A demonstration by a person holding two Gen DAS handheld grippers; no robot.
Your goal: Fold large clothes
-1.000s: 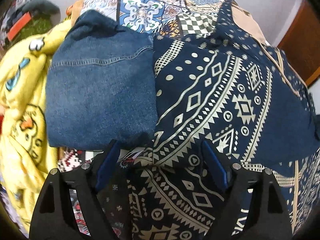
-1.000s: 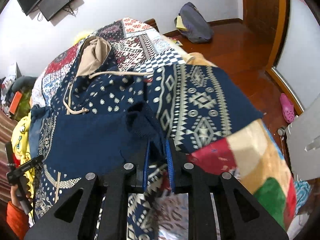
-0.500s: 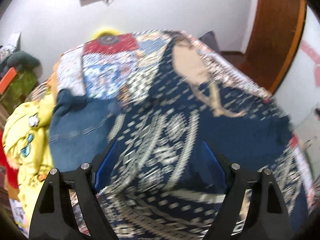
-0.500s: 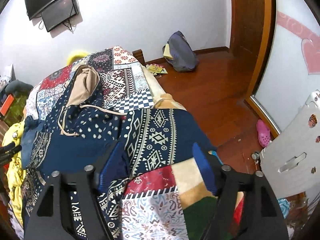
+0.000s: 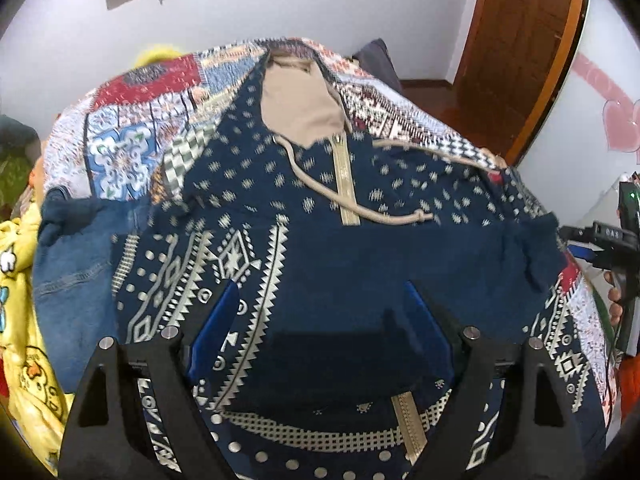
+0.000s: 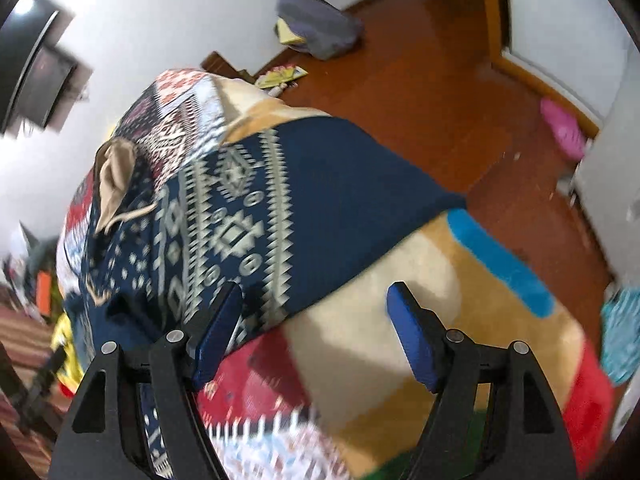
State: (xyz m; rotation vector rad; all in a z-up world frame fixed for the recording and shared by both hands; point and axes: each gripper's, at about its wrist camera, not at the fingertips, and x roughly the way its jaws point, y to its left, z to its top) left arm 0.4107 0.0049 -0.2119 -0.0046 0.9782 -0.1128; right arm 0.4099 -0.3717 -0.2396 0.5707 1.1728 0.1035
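Right hand-held gripper [image 6: 314, 334] released the hoodie [image 6: 256, 208]; both now wide, left hand-held gripper [image 5: 320, 320] empty.

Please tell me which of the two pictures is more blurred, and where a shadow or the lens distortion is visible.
Right wrist view: strong motion blur over the patchwork blanket and floor. Left wrist view: sharper, only slight smear on the navy hoodie; a dark shadow lies between the open left gripper fingers. Both views: fisheye bending, black corners.
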